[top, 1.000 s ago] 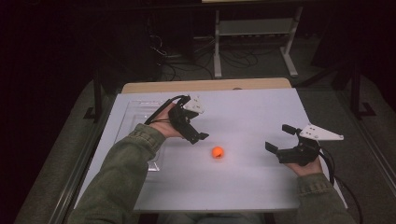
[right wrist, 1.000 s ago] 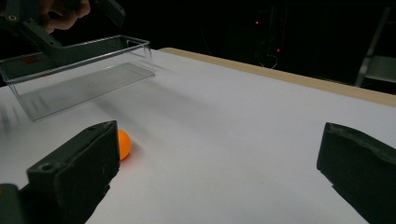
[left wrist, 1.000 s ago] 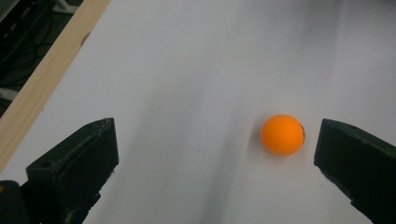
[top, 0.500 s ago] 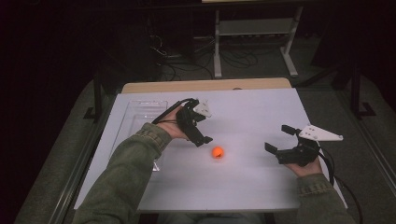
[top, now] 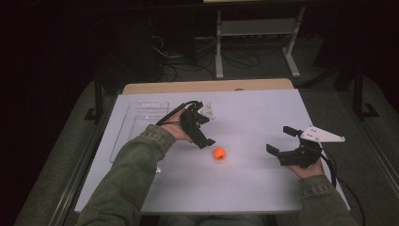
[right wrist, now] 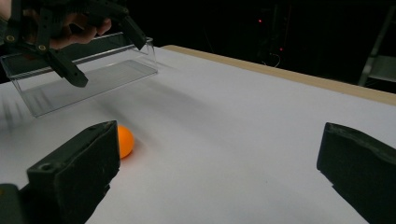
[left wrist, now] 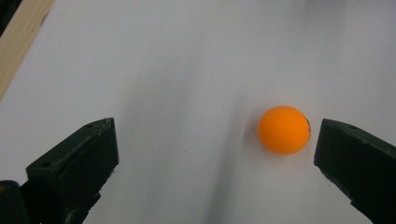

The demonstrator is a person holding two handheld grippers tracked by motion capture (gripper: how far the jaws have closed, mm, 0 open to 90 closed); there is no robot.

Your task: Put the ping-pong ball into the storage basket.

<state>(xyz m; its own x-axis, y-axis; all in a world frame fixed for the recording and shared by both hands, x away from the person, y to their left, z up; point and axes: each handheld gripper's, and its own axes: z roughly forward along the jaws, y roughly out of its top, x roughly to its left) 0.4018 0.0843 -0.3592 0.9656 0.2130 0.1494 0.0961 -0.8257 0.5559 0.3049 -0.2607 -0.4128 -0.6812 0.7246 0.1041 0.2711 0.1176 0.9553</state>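
Note:
A small orange ball [top: 219,153] lies on the white table top [top: 244,183] near its middle. My left gripper [top: 205,136] hovers just up and left of it, jaws open and pointing down at it. In the left gripper view the ball [left wrist: 284,129] rests on the table close to the right-hand jaw of my open left gripper [left wrist: 215,158], apart from both jaws. My right gripper [top: 281,140] is held open to the right of the ball, holding nothing. The right gripper view, looking between the open jaws of my right gripper [right wrist: 217,163], has the ball [right wrist: 123,141] beside its left jaw and the left gripper [right wrist: 109,60] above.
A clear plastic tray [top: 136,127] sits at the table's left side, behind the left hand; its wall [right wrist: 88,79] appears in the right gripper view. A wooden strip [top: 207,87] edges the far side. Dark floor, cables and a metal stand lie beyond.
My left gripper has moved right and toward the ball, bringing its jaws close over it. The ball and my right gripper have stayed put.

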